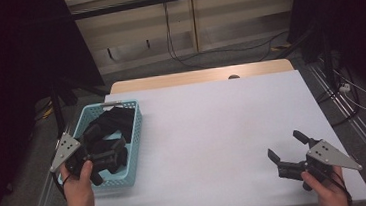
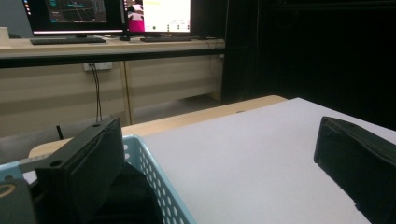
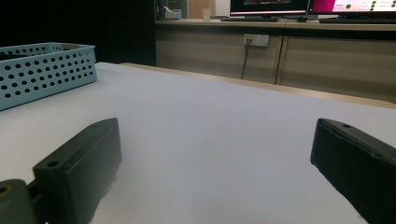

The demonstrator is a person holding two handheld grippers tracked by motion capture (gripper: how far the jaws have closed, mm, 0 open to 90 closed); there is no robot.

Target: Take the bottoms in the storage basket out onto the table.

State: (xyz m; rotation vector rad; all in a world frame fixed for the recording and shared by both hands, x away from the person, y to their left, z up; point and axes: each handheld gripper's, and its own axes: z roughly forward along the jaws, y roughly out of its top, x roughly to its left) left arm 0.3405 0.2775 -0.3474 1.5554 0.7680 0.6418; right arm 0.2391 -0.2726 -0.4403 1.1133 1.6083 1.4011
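Observation:
A light blue perforated basket (image 1: 136, 129) stands at the table's left edge with black fabric (image 1: 115, 118) piled inside. My left gripper (image 1: 105, 145) hovers over the basket's near end, open. In the left gripper view (image 2: 217, 140) its jaws are wide apart: one is over the basket (image 2: 161, 182), the other over the white table, with the basket's rim between them and nothing held. My right gripper (image 1: 285, 144) rests low over the table's near right corner, open and empty. The right gripper view (image 3: 217, 135) shows bare table between its jaws and the basket (image 3: 46, 70) far off.
The white table top (image 1: 223, 129) ends in a wooden strip (image 1: 198, 75) at the far side. Beyond it stands a desk with monitors (image 2: 107, 11) and a keyboard. Cables (image 1: 187, 57) lie on the floor, and dark curtains hang at both sides.

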